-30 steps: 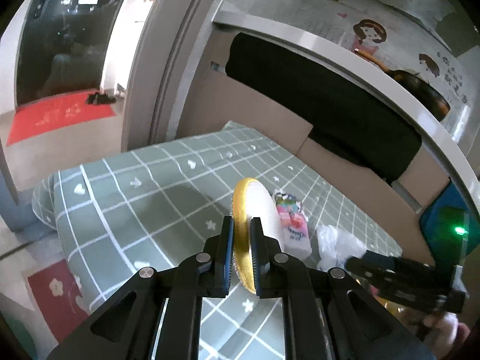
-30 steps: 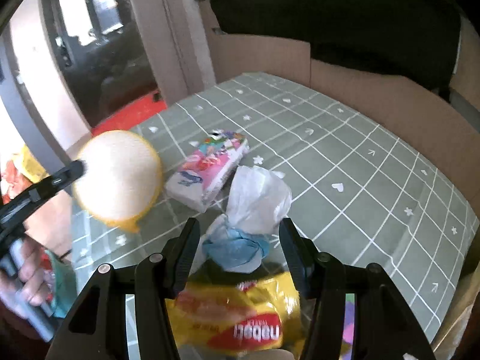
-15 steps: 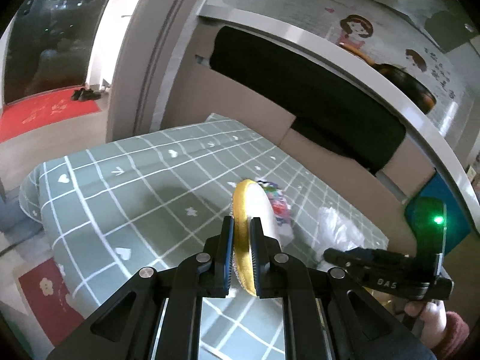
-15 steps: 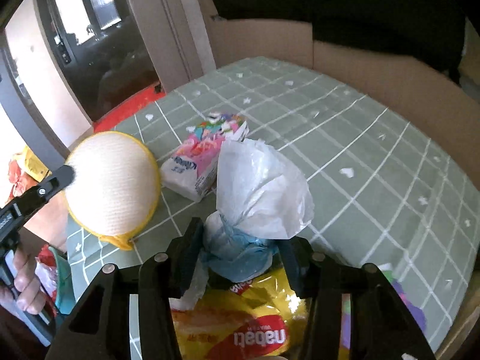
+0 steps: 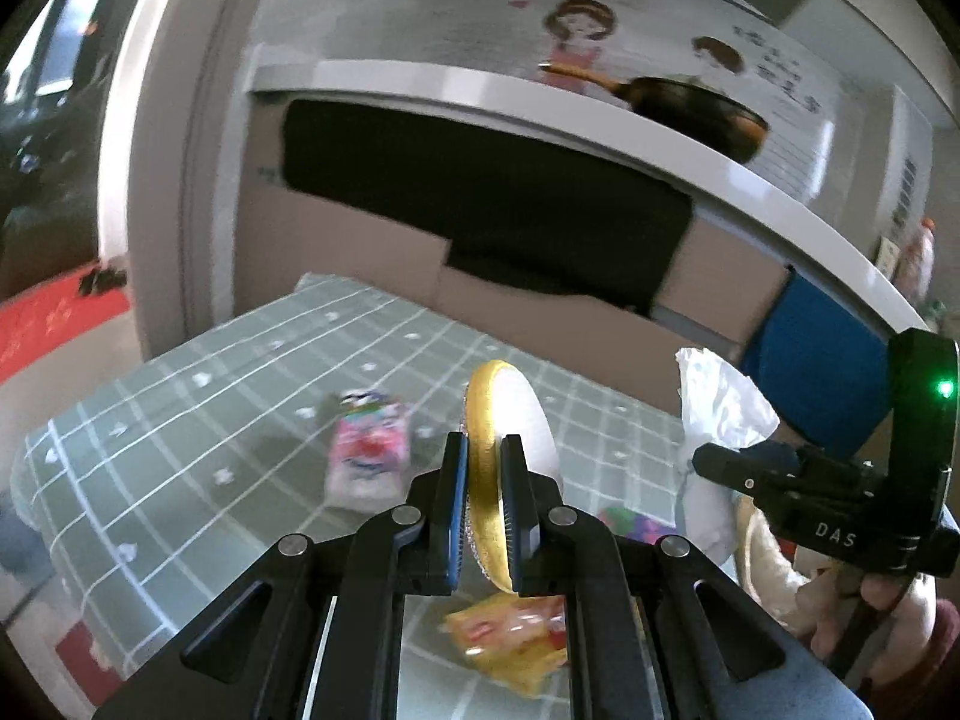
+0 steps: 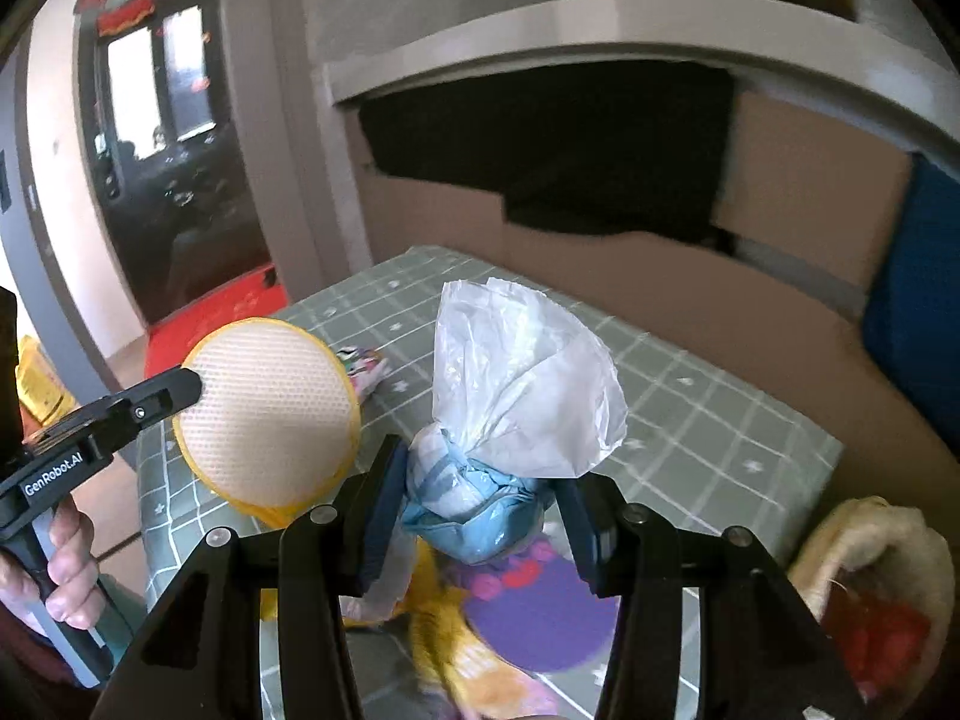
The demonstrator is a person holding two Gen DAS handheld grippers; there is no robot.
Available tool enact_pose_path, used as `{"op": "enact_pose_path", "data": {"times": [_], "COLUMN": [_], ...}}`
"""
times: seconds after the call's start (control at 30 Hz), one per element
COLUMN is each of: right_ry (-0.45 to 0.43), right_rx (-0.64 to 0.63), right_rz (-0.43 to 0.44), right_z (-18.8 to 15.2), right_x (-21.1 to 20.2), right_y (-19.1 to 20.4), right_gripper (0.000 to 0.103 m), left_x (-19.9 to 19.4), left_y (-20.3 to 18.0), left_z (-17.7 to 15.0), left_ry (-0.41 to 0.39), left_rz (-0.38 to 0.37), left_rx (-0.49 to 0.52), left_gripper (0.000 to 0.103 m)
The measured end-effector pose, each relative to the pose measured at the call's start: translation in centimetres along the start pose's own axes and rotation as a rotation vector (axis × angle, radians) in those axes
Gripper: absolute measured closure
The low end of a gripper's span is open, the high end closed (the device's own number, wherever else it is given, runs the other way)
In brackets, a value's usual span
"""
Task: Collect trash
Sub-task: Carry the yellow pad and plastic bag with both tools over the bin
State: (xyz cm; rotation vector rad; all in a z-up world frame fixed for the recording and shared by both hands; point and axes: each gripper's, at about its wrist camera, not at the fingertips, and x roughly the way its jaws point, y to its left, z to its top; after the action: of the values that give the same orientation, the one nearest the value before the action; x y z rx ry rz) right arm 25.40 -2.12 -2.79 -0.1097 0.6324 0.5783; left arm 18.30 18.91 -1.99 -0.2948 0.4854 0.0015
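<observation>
L gripper (image 5: 485, 489) pinches round pad (image 6: 267, 411); R gripper (image 6: 477, 516) clamps bag bundle (image 6: 516, 408).

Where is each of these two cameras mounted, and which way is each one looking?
Left wrist: sits on the left gripper, looking along its fingers, which clamp a round yellow-rimmed pad, over the green checked table; the right gripper and a hand show at the right.
Right wrist: sits on the right gripper, its fingers gripping a bundled plastic bag; the left gripper shows at the left.
Shared: both grippers, pad, bag, table, tissue pack.
</observation>
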Motion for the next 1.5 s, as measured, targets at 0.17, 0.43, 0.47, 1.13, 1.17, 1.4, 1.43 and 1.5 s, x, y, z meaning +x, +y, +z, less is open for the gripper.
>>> {"op": "enact_pose_path", "data": {"times": [0.17,0.43,0.47,1.13,1.17,1.4,1.43,1.5], "right_ry": [-0.048,-0.159,-0.171,-0.287,-0.285,-0.273,-0.269,-0.26], "right_rx": [0.028,0.055,0.061,0.216,0.223,0.269,0.275,0.286], "right_rz": [-0.028,-0.109,-0.118,-0.326,-0.331,-0.354,-0.356,-0.359], "right_z": [-0.4,-0.7,-0.7,-5.4,-5.7,-7.7,-8.0,-8.5], "right_x": [-2.7,-8.5,-9.2,-18.8,-18.9,-19.0,-18.9,-18.6], "right_y": [-2.3,-5.7,-6.2,-16.6,-17.0,-19.3,-19.6,-20.3], "right_gripper": [0.057,0.057,0.057,0.057,0.057,0.057,0.057,0.057], "left_x": [-0.1,-0.5,-0.5,1.5,1.6,3.1,3.4,4.1], "left_y": [-4.0,-10.5,-11.4,-27.0,-27.5,-29.6,-29.8,-30.0], "left_z": [0.8,2.0,2.2,0.2,-0.1,-1.6,-1.8,-2.2], "left_ry": [-0.026,-0.071,-0.078,-0.056,-0.054,-0.029,-0.022,-0.008], "left_rz": [-0.033,-0.095,-0.108,-0.309,-0.313,-0.325,-0.325,-0.326], "left_rx": [0.062,0.152,0.163,0.318,0.324,0.356,0.358,0.358], "left_gripper": [0.092,0.092,0.092,0.092,0.092,0.092,0.092,0.092]}}
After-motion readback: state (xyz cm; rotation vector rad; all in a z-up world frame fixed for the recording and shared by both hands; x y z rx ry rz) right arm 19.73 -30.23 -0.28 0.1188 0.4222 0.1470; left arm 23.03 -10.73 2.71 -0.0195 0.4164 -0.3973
